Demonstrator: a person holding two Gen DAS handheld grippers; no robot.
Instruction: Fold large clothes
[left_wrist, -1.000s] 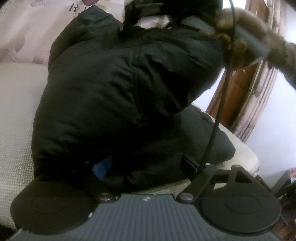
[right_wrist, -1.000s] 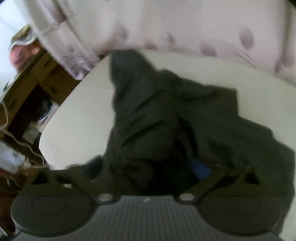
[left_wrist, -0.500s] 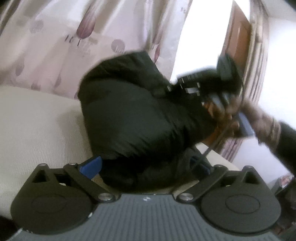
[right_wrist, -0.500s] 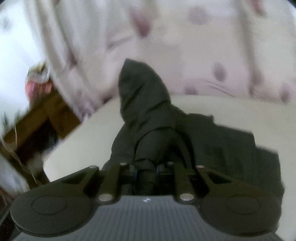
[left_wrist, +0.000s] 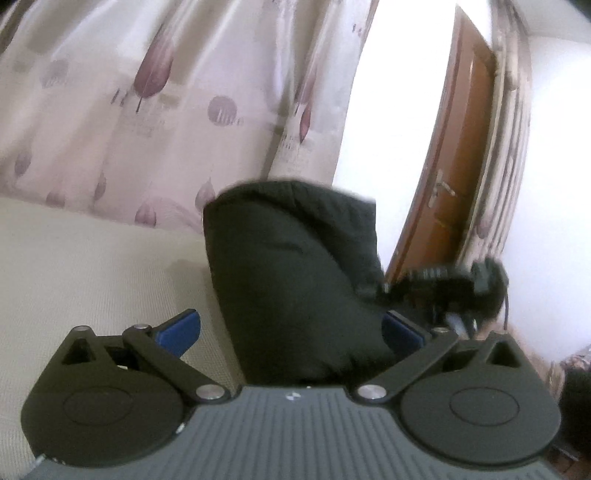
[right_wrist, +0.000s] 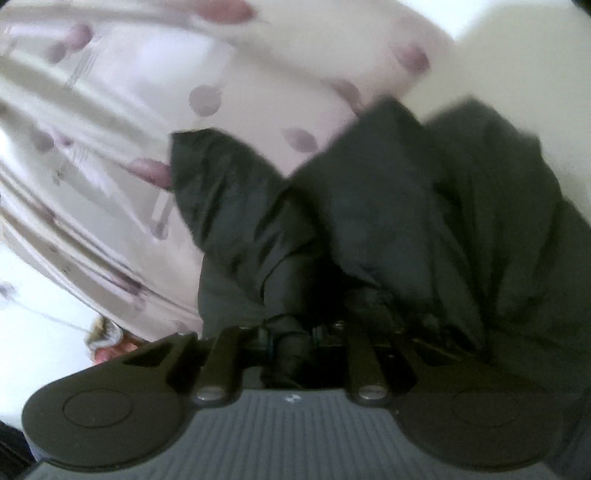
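A black padded jacket (left_wrist: 295, 288) lies bunched on the cream bed (left_wrist: 74, 266), with one part standing up in the middle of the left wrist view. My left gripper (left_wrist: 291, 330) is wide open around its near end. The left blue pad (left_wrist: 179, 328) is clear of the cloth and the right one sits beside it. To the right, blurred, my right gripper (left_wrist: 443, 284) hangs at the jacket's edge. In the right wrist view the right gripper (right_wrist: 295, 339) is shut on a fold of the jacket (right_wrist: 406, 221), and the cloth hides its pads.
A pale curtain (left_wrist: 147, 110) with purple leaf prints hangs behind the bed. A brown wooden door (left_wrist: 454, 192) and a white wall stand at the right. The bed's cream cover stretches away to the left of the jacket. The right wrist view is tilted and blurred.
The left gripper spread wider and lifted out of the jacket, now facing the curtain. The right gripper closed on a fold of the jacket, rolled, and swept down to the lower right.
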